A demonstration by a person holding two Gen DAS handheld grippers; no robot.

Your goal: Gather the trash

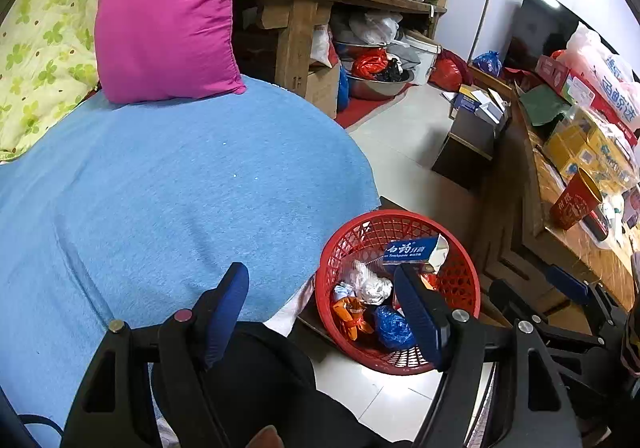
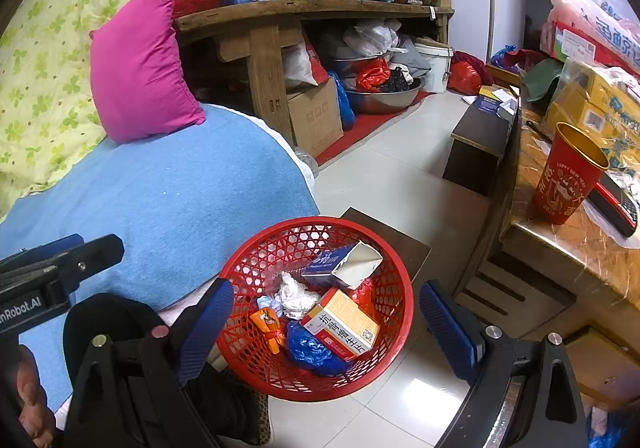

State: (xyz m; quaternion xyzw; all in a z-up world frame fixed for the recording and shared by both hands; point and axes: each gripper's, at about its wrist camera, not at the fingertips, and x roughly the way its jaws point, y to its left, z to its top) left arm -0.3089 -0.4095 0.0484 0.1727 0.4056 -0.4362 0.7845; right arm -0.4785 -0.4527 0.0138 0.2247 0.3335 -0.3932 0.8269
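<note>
A red mesh basket (image 1: 460,276) (image 2: 248,260) stands on the floor beside the bed. Inside lie a blue toothpaste box (image 1: 412,248) (image 2: 340,260), crumpled white paper (image 1: 372,286) (image 2: 294,298), an orange wrapper (image 1: 352,314) (image 2: 268,324), a blue plastic bag (image 1: 392,328) (image 2: 312,348) and a yellow-and-red medicine box (image 2: 344,324). My left gripper (image 1: 322,312) hovers open at the basket's left rim, with nothing between its blue pads. Directly over the basket, my right gripper (image 2: 326,328) is open wide and empty. Each gripper shows at the edge of the other's view.
A blue blanket (image 1: 160,188) covers the bed, with a magenta pillow (image 1: 164,16) at its head. A cluttered wooden bench (image 2: 312,8) lines the back. On the table (image 2: 560,240) at the right stands a red cup (image 2: 568,176). A dark low stool (image 2: 476,144) sits on the tiled floor.
</note>
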